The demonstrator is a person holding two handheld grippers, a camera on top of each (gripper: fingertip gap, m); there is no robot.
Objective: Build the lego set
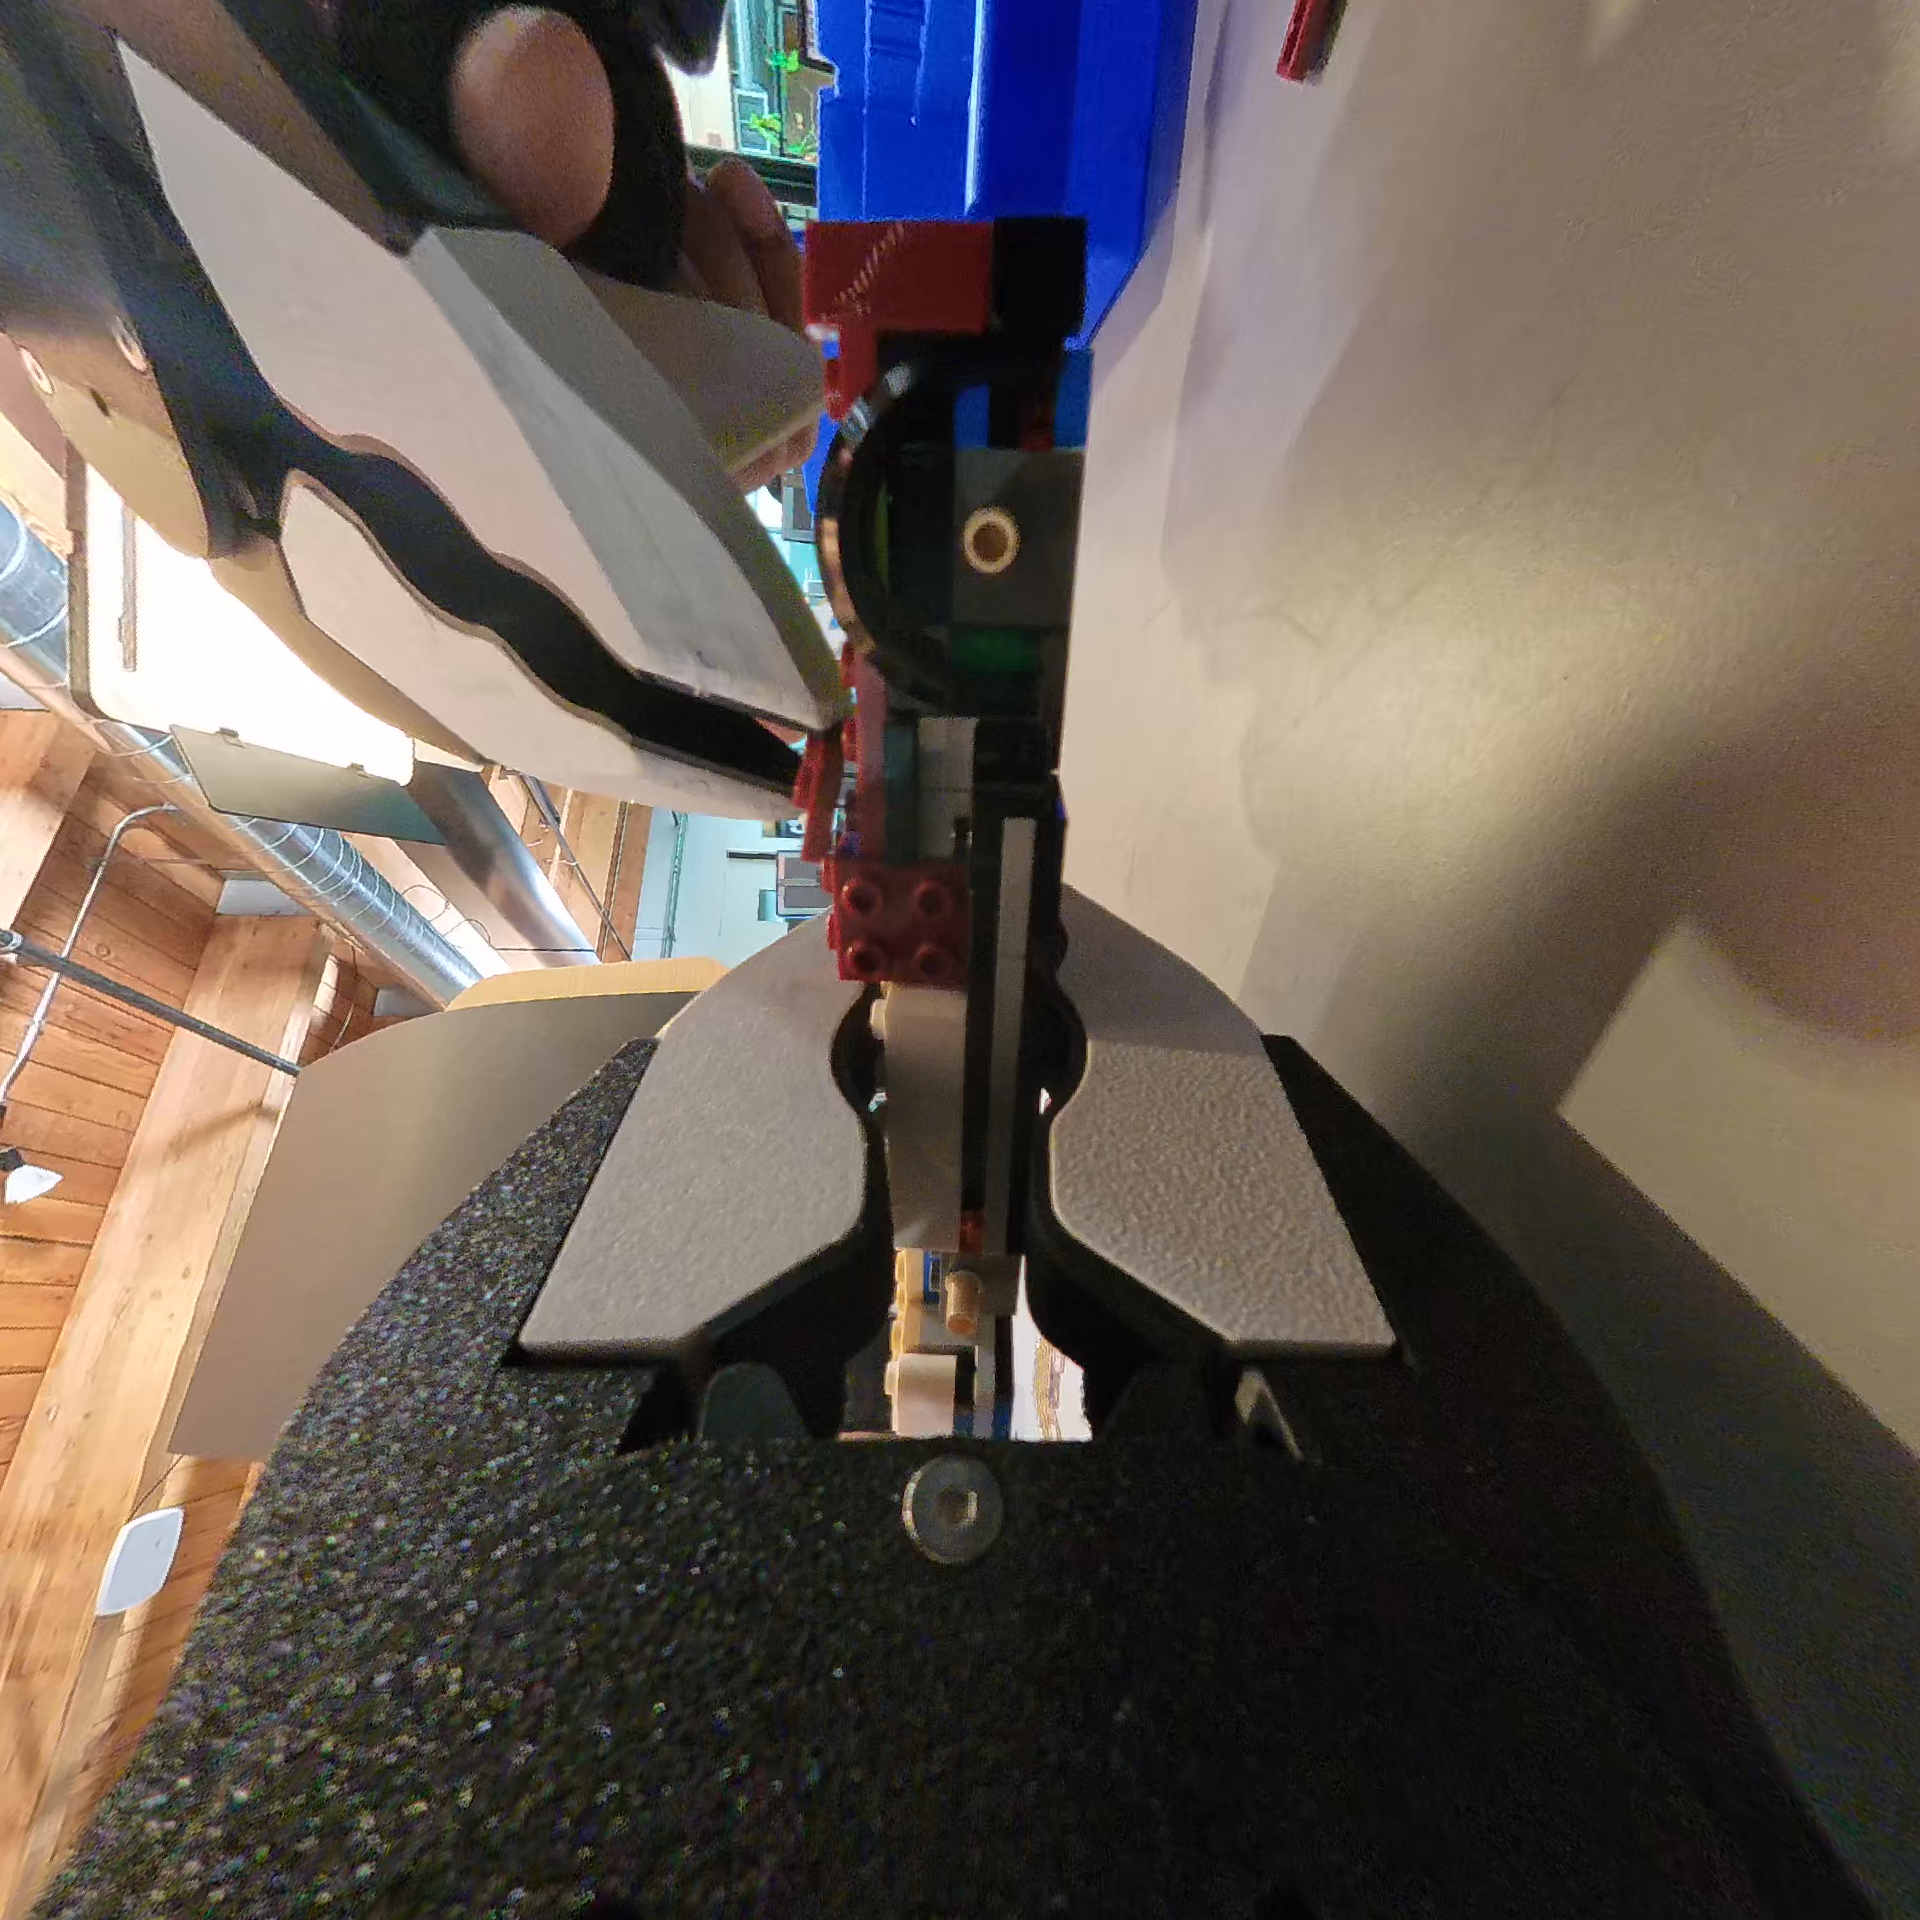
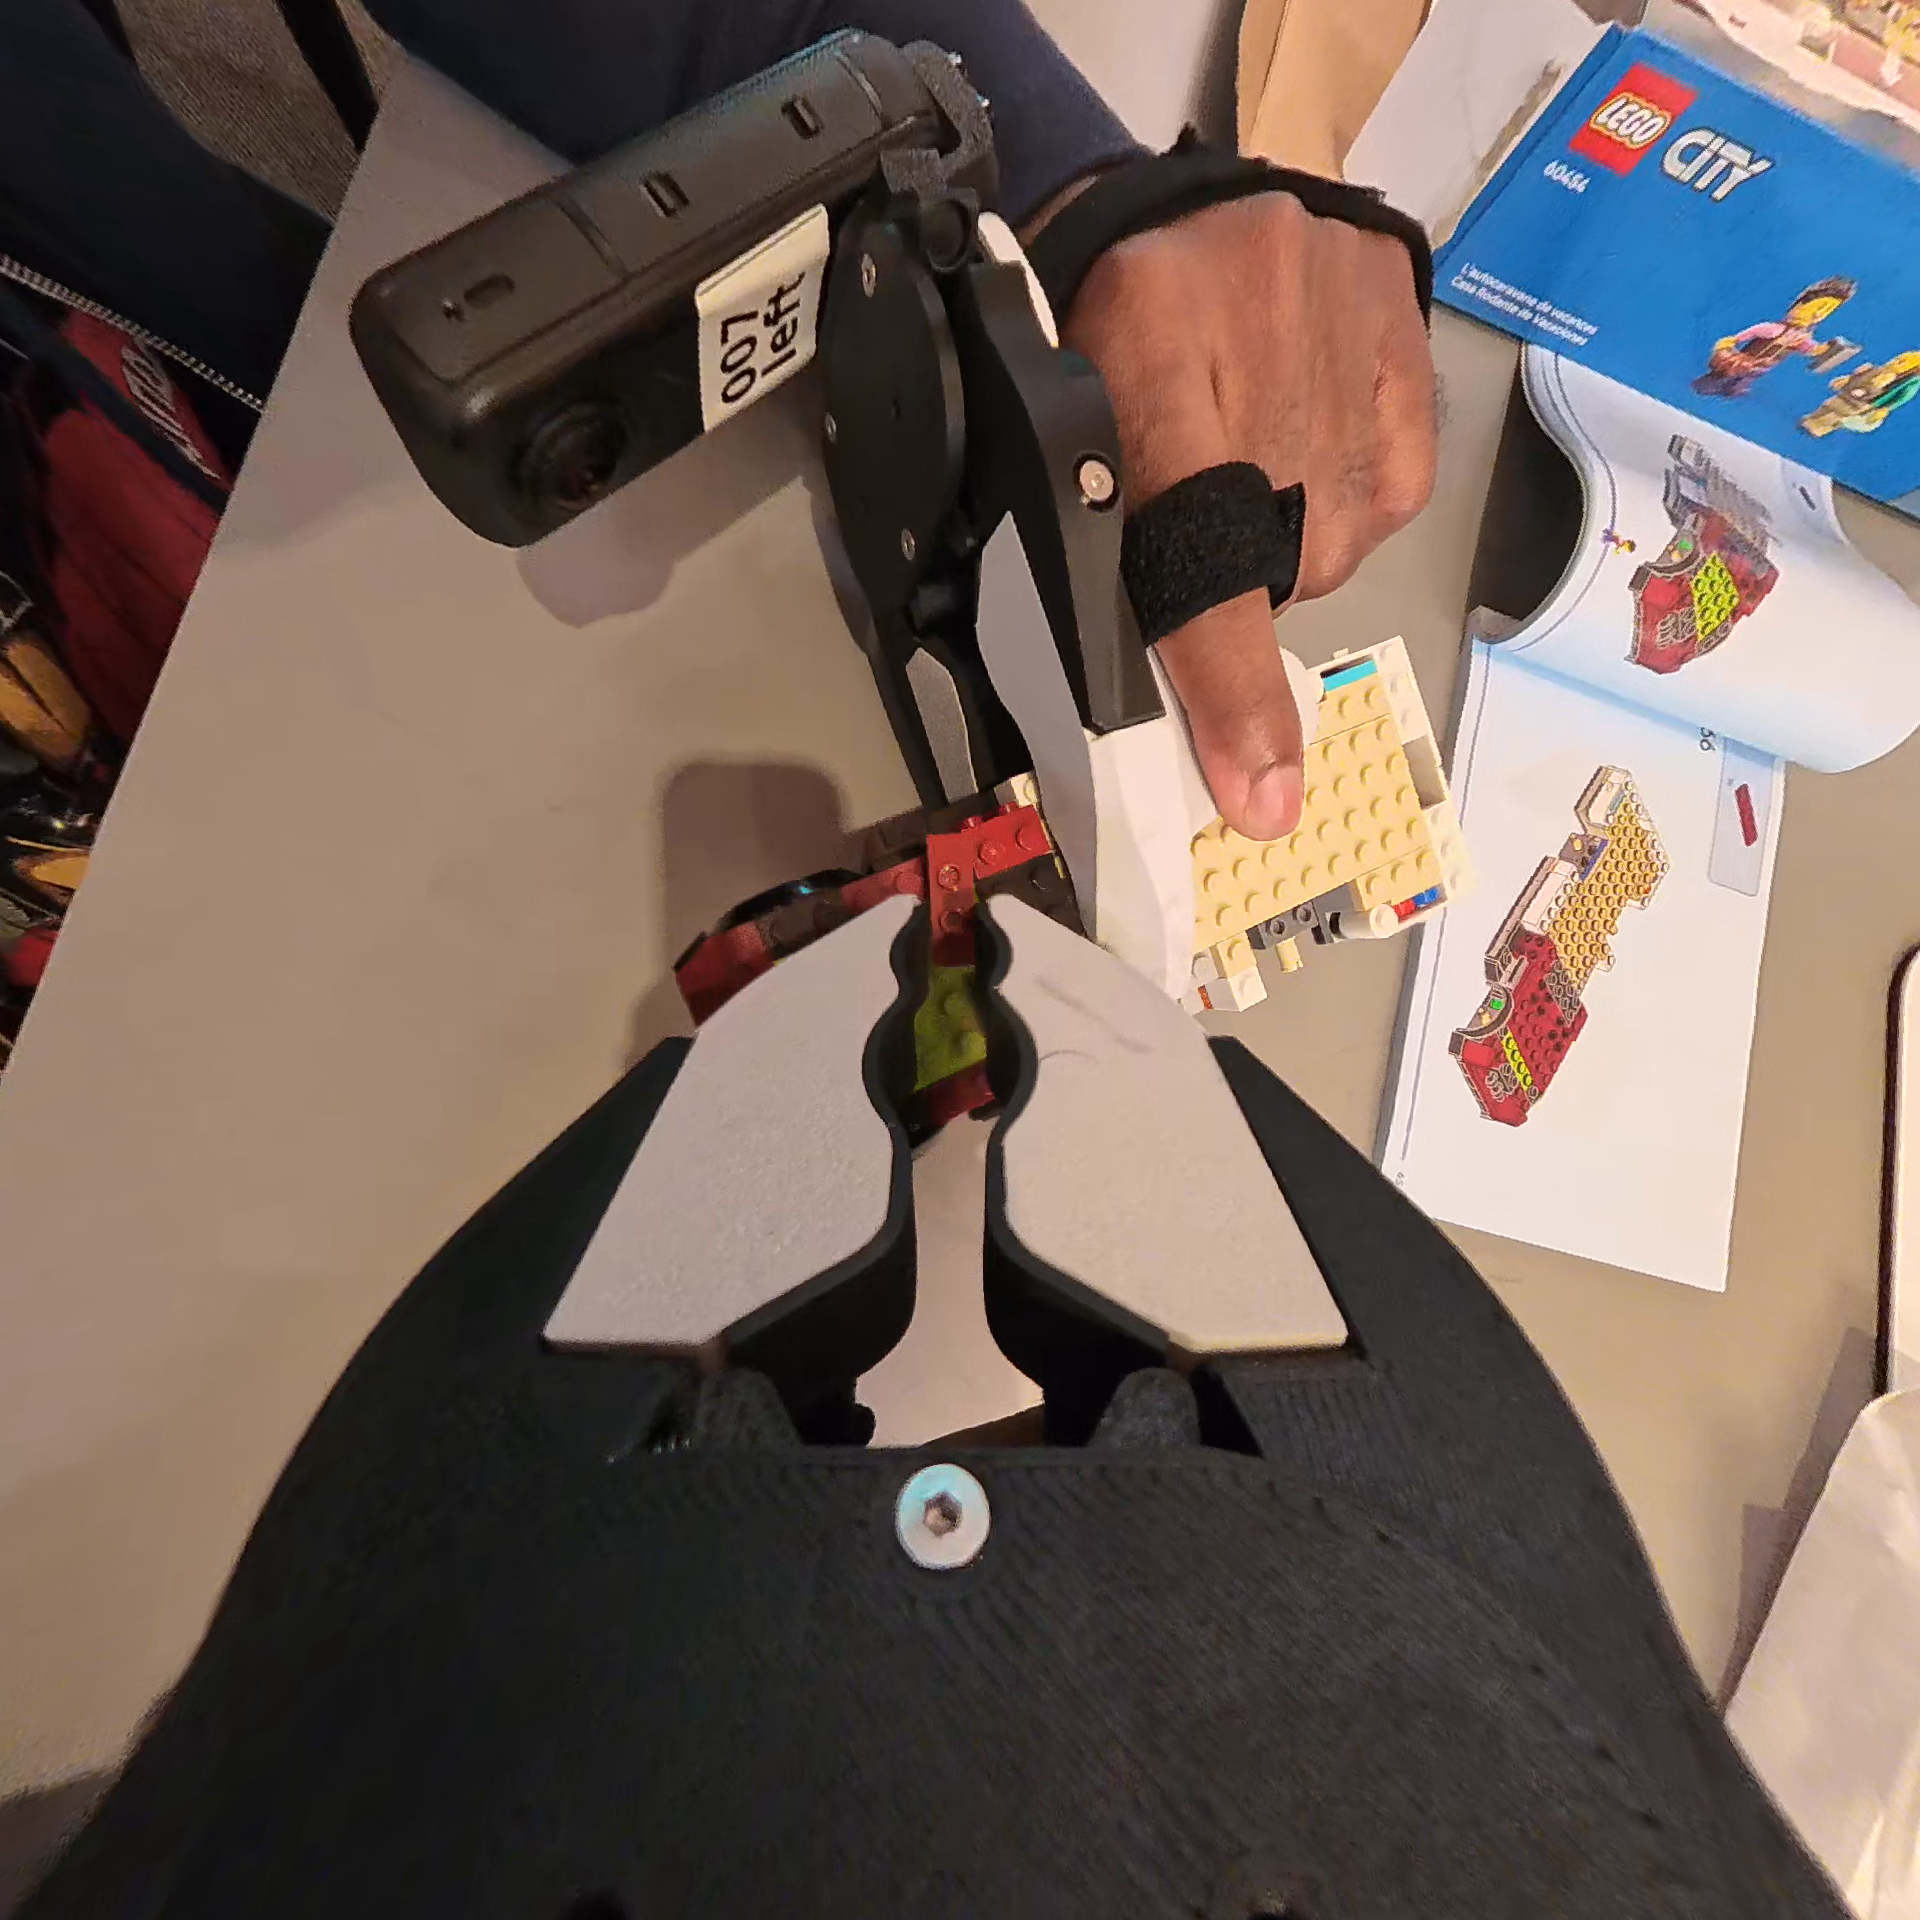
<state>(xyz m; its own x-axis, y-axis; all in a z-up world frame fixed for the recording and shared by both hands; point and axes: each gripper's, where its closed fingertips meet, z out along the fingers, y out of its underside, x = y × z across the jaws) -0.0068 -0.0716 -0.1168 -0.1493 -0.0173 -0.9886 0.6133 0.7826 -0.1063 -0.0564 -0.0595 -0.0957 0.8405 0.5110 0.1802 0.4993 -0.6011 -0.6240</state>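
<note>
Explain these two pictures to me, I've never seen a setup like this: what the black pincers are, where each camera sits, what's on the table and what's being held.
No robot here: a person holds a hand-operated two-finger gripper in each hand, and each gripper carries a camera looking along its fingers.

The left wrist view shows the left gripper clamping a toy brick vehicle, with the table running up the right edge because the camera is tipped sideways.

The right wrist view looks down on the table. The right gripper is nearly shut on a thin dark red plate at the vehicle's red front. The person's left hand works the left gripper, thumb resting on the vehicle's tan roof.

An open instruction booklet and a blue box lie to the right.
</note>
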